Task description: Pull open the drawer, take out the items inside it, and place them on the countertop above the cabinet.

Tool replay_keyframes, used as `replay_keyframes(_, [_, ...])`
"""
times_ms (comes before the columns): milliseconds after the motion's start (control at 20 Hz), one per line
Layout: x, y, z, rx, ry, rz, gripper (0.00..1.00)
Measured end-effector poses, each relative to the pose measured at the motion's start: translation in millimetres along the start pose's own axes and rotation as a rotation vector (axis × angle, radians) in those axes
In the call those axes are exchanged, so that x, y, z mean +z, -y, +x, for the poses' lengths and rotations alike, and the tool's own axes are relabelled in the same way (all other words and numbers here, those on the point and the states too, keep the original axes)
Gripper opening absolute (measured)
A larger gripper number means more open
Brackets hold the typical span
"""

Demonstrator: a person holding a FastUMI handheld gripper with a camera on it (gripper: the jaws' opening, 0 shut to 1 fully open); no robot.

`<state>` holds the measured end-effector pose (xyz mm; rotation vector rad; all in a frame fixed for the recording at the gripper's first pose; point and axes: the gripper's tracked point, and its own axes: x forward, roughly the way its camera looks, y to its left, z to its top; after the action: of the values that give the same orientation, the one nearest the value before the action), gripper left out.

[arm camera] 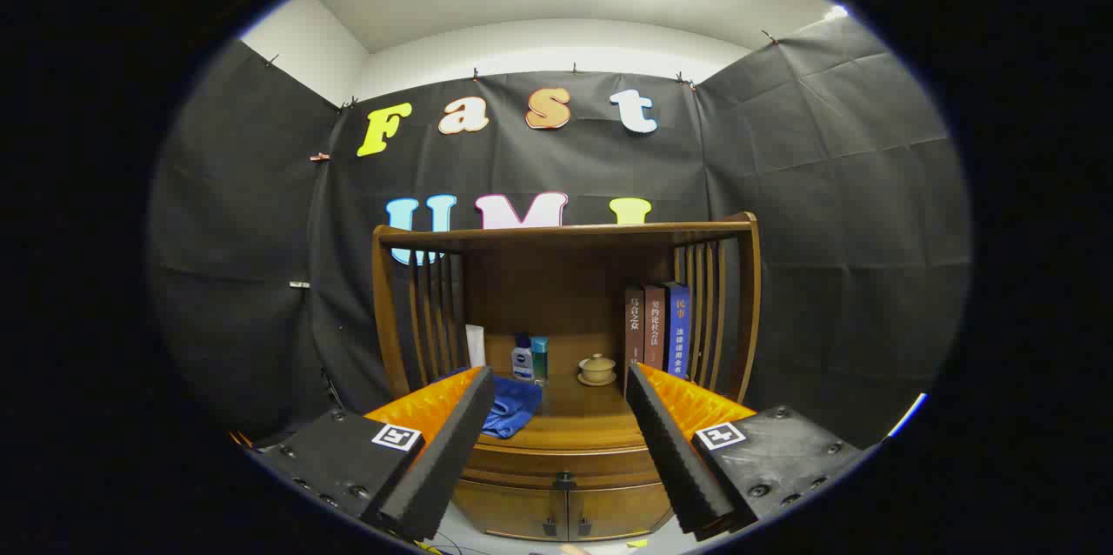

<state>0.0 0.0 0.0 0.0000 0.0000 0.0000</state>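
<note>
**Drawer closed, hand-held gripper lining up**

Black cloth is backing a wooden cabinet [565, 311] in the gripper view. Its countertop [578, 416] is carrying a blue cloth [513, 411], bottles [528, 357], a lidded cup [596, 368] and books [656, 327]. The drawer [563, 461] is sitting shut, its knob [564, 479] between the fingers. The hand-held gripper [561, 442] is gaping wide and holding nothing, seemingly lining up for the pull.
</note>
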Motion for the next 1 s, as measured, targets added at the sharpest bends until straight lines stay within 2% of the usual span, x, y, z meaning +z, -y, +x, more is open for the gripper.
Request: replay_keyframes(1000, [-5.2,2.2,5.5,0.000,-0.006,-0.009,0.99])
